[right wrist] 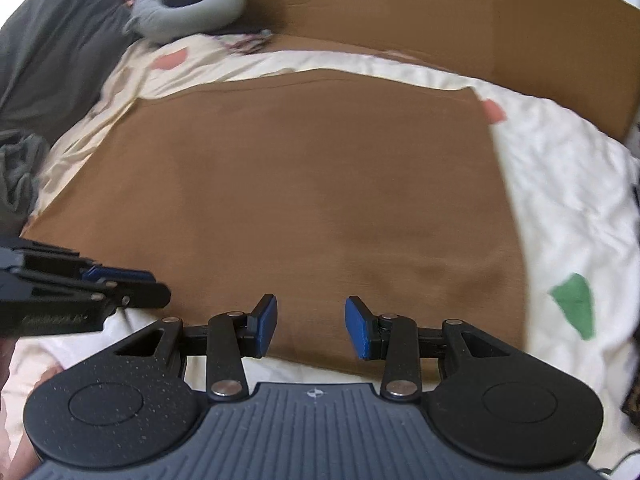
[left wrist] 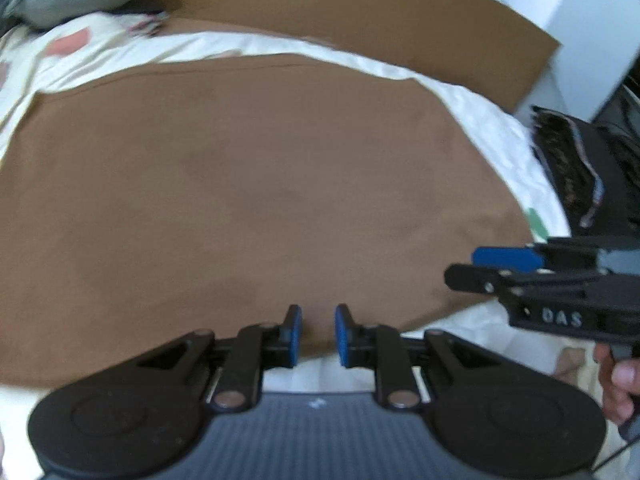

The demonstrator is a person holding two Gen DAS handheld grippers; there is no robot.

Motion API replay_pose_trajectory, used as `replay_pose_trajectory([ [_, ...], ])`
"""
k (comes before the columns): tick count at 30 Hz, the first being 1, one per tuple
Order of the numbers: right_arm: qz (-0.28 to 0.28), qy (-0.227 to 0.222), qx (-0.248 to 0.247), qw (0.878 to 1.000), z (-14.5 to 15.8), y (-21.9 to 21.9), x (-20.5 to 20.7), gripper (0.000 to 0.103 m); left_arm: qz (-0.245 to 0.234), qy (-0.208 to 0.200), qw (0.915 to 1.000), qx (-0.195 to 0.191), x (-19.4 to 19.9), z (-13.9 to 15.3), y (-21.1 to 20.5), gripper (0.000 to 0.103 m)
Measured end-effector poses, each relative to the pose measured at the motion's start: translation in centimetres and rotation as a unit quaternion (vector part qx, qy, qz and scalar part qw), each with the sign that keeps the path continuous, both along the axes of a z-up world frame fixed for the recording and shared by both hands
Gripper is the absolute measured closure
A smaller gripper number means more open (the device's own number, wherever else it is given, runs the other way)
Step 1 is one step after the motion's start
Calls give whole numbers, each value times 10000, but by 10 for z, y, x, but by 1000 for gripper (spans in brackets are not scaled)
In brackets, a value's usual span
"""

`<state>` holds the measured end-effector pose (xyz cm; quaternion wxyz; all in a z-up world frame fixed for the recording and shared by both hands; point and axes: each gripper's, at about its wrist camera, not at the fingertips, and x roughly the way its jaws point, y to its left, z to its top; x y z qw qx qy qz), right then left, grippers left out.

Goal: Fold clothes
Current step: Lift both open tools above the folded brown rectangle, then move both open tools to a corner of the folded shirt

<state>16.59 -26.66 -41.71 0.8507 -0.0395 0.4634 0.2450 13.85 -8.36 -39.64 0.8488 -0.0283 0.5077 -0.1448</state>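
A brown cloth lies flat on the bed; left tool and right tool both apart, seemingly empty.

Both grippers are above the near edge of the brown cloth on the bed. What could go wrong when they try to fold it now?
1. The brown cloth lies flat on a soft, wrinkled sheet; the right gripper might pinch the sheet along with the cloth.
2. The left gripper has only a narrow gap, so it may slide over the edge instead of catching it.
3. The grippers are close together, so lifted cloth could sag unevenly.
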Motion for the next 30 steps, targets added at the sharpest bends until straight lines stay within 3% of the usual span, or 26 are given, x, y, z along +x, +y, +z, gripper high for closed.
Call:
replay_pose_trajectory([
  [5,233,45,-135,9996,-8,17,-3,58,346,95,9991,244,-1,-12,14,85],
  [13,-270,188,-146,9994,-18,-1,0,59,1133,106,9933,225,-1,-9,47,84],
  [25,-950,194,-295,9949,-22,-38,11,58,2669,170,9634,173,-4,-15,116,82],
  [30,-1224,225,-248,9919,-25,-56,13,58,2925,122,9559,243,-2,-14,132,83],
])
